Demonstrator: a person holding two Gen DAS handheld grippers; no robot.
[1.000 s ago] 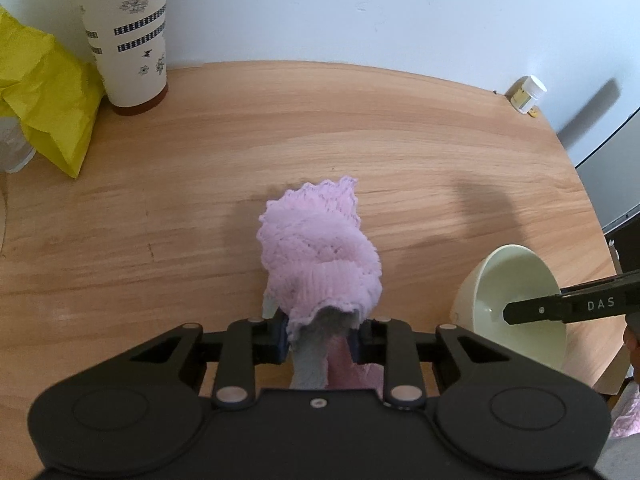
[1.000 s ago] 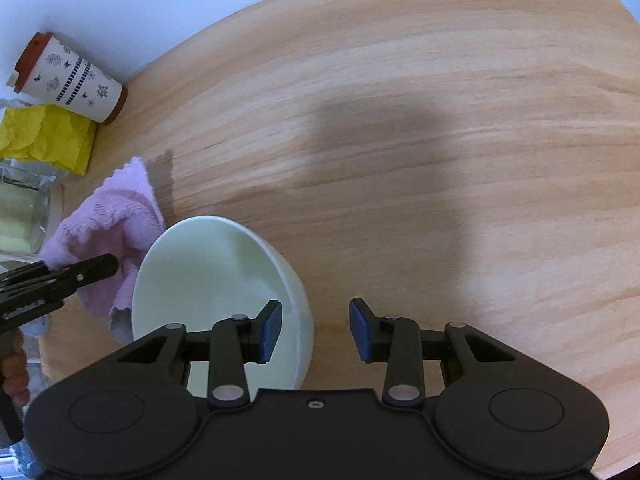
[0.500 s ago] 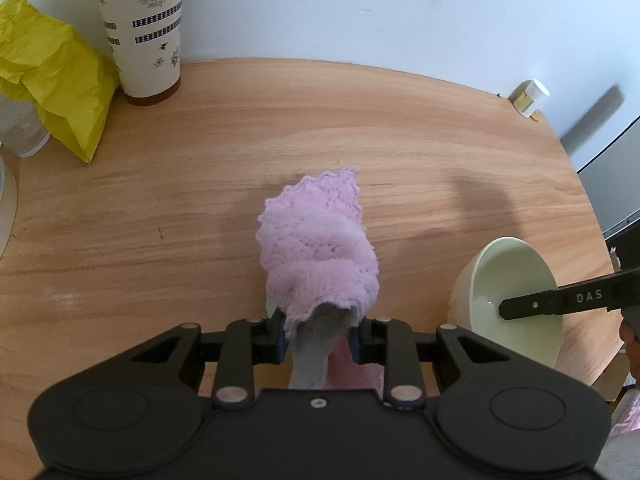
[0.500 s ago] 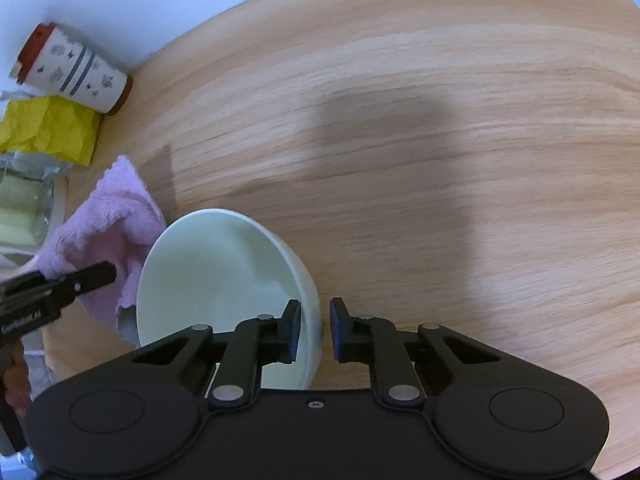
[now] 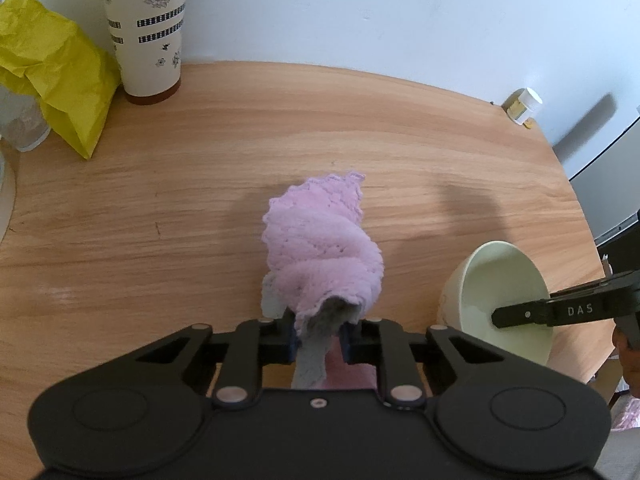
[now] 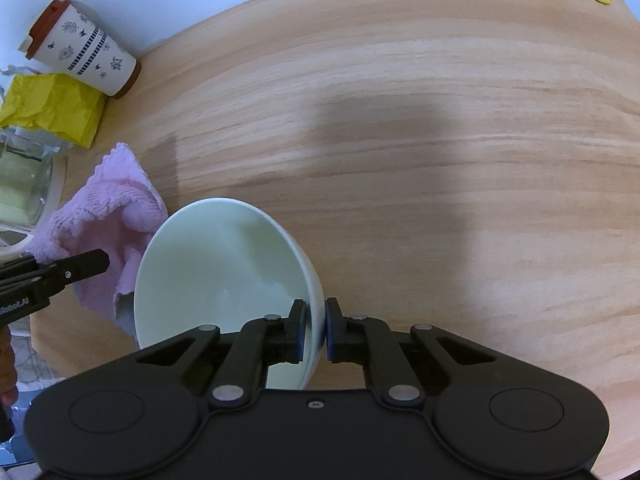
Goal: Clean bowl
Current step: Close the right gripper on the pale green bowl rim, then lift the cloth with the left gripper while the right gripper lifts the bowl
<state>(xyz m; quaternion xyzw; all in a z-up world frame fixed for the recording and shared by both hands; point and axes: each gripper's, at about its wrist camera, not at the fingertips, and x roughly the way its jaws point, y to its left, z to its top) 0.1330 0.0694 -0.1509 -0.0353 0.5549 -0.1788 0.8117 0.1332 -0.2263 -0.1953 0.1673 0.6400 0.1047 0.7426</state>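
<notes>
Listing from left to right, as the left wrist view lays it out:

1 crumpled yellow paper bag, far left, touching 1 tall patterned cup with a brown base, both at the back edge of the tabletop.

1 pink cloth, bunched, its long axis running away from the camera, its near end pinched in the left tool. The jaws of that tool are closing with the cloth between them, the pads pressing on it.

1 pale green bowl, near the front edge of the tabletop, tipped so that its opening faces left toward the cloth. The right tool is clamped on the bowl's rim, 1 pad inside, 1 outside.

1 small white jar, far right at the back, well apart from the rest.

Key relation: the bowl lies to the right of the cloth; the right wrist view shows them just beside each other, the cloth's folds passing behind the bowl's left rim. The left tool is the nearer one to the bowl's open side. Judgement: wiping has not yet begun, and the cloth must travel rightward into the opening.

Count: 2 tools, 1 bowl, 1 cloth, 1 cup, 1 bag, 1 jar.
</notes>
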